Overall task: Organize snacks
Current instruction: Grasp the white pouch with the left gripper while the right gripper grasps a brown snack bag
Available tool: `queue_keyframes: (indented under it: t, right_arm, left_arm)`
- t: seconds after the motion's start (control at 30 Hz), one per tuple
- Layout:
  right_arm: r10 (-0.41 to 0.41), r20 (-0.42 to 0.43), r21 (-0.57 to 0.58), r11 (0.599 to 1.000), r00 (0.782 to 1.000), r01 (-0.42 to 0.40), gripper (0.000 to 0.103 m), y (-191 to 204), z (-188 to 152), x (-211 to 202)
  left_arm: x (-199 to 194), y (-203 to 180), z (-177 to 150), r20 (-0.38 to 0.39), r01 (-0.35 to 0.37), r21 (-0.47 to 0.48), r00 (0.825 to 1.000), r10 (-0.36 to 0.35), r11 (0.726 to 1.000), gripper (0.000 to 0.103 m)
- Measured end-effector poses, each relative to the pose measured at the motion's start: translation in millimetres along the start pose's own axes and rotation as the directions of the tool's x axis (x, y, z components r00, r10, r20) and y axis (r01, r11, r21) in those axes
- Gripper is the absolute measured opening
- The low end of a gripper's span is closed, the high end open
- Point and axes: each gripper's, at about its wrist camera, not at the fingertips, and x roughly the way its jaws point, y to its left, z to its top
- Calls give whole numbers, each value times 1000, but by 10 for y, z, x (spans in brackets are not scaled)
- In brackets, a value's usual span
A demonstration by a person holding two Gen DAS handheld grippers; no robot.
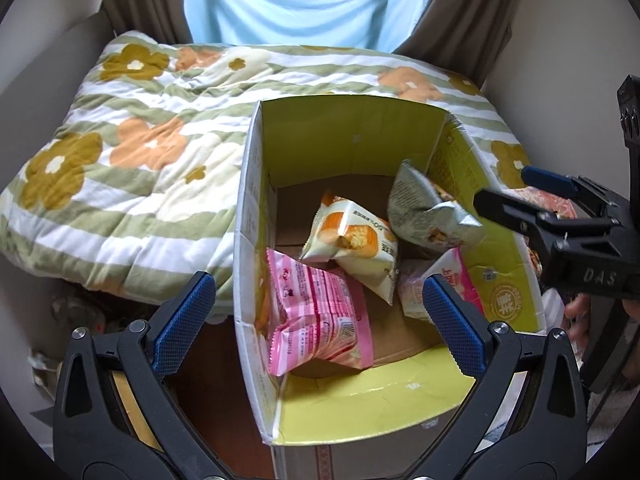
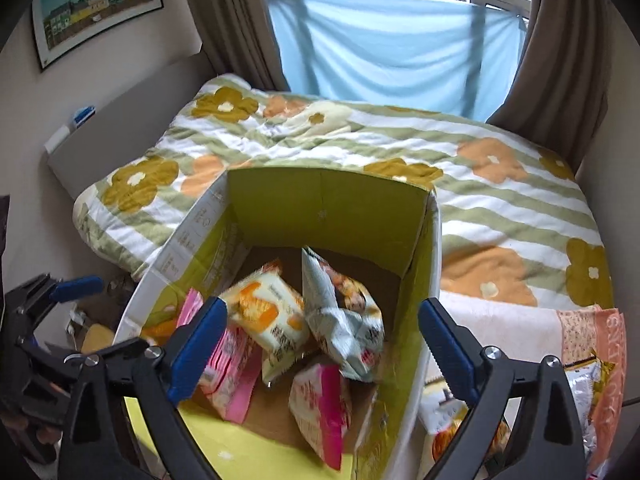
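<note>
An open cardboard box (image 1: 344,140) with yellow-green inner walls stands beside a bed; it also shows in the right wrist view (image 2: 328,204). Inside lie several snack packs: a pink pack (image 1: 316,320), an orange-and-cream cake pack (image 1: 352,240), a grey-green pack (image 1: 428,208) and a second pink-and-white pack (image 1: 448,280). The same packs show in the right wrist view: grey-green (image 2: 344,320), cake (image 2: 268,312), pink (image 2: 320,408). My left gripper (image 1: 320,328) is open and empty above the box's near side. My right gripper (image 2: 320,344) is open and empty above the box; it shows at the right in the left wrist view (image 1: 508,188).
A floral quilt (image 1: 132,152) covers the bed behind and left of the box. More snack packs (image 2: 452,424) lie outside the box at its right on a towel (image 2: 592,344). Curtains and a blue sheet (image 2: 392,48) hang at the window. Clutter lies on the floor at left.
</note>
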Motion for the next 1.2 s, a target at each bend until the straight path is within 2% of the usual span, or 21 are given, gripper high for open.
queue_keyframes:
  t: [0.27, 0.47, 0.63, 0.73, 1.0, 1.2]
  right_arm:
    - [-50, 57, 5, 999, 997, 49, 95, 14, -70, -359]
    - [-72, 82, 30, 997, 994, 70, 95, -90, -165, -663]
    - [-167, 80, 85, 983, 983, 161, 95, -286, -285, -927]
    - [-179, 97, 130, 977, 979, 166, 95, -465, -403, -1128]
    - [-275, 118, 168, 953, 954, 253, 95, -985, -715, -1624]
    - [-272, 95, 191, 949, 958, 250, 95, -1455, -1003, -1871]
  left_arm:
    - [-182, -151, -44, 28, 8, 7, 1000, -8, 1000, 102]
    - [-338, -350, -50, 71, 45, 36, 996, -47, 998, 102]
    - [-392, -607, -30, 70, 84, 88, 993, -90, 993, 102]
    - [-469, -821, -53, 90, 103, 129, 989, -115, 986, 102]
    - [-560, -1542, -176, 103, 151, 188, 980, -173, 970, 102]
    - [-523, -2210, -387, 50, 195, 187, 977, -207, 963, 102]
